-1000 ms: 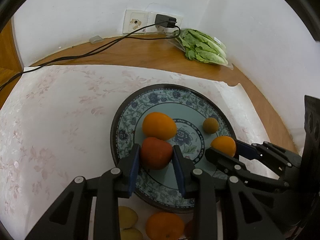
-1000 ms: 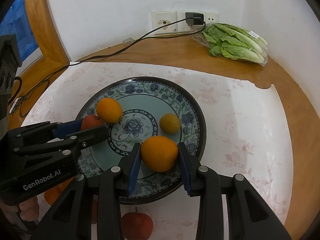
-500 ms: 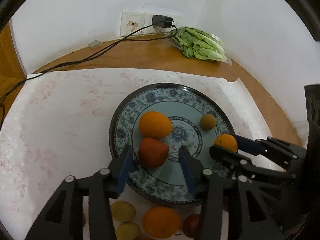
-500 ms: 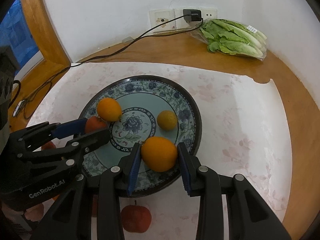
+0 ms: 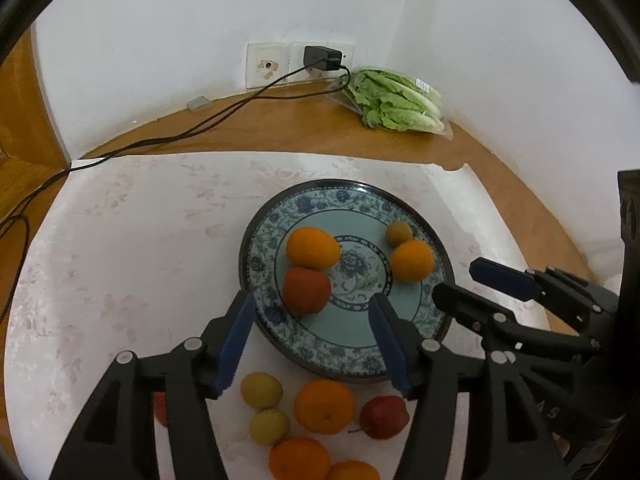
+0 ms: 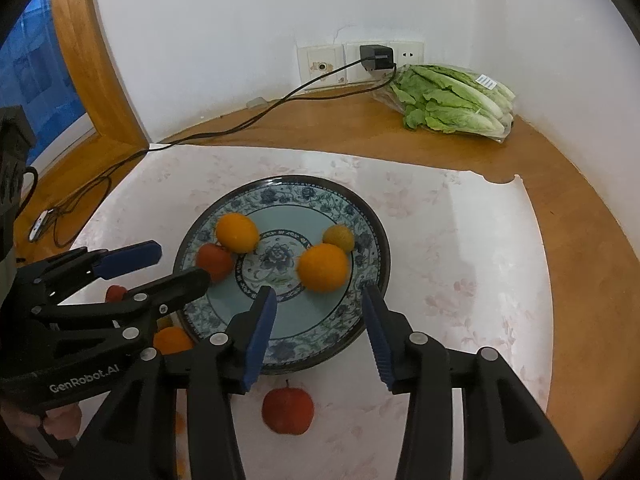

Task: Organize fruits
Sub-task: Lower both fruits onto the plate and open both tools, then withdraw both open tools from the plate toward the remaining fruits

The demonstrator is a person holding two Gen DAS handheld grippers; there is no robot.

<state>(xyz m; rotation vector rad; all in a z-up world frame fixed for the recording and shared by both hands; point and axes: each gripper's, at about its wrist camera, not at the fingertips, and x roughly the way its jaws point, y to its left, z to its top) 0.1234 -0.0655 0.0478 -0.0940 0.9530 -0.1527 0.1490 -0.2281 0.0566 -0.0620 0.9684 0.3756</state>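
Note:
A blue patterned plate (image 5: 434,322) (image 6: 370,308) holds a red apple (image 5: 306,290) (image 6: 214,260), two oranges (image 5: 313,248) (image 5: 412,260) and a small yellow-green fruit (image 5: 399,233). In the right wrist view the oranges (image 6: 237,232) (image 6: 323,267) and small fruit (image 6: 339,238) show too. My left gripper (image 5: 312,340) is open and empty, above the plate's near rim, just short of the apple. My right gripper (image 6: 318,336) is open and empty, just short of the right orange. Loose fruit lies in front of the plate: oranges (image 5: 325,406), a red apple (image 5: 384,417) (image 6: 287,410) and yellow fruits (image 5: 261,390).
A floral white cloth (image 5: 132,248) covers the wooden table (image 5: 280,128). Bagged lettuce (image 5: 396,100) (image 6: 452,100) lies at the back right by the wall. A black charger and cable (image 5: 208,120) run from the wall socket across the back left.
Both grippers have opened and let go: the left released the red apple, the right released the orange, both on the plate. Both grippers have pulled back toward me.

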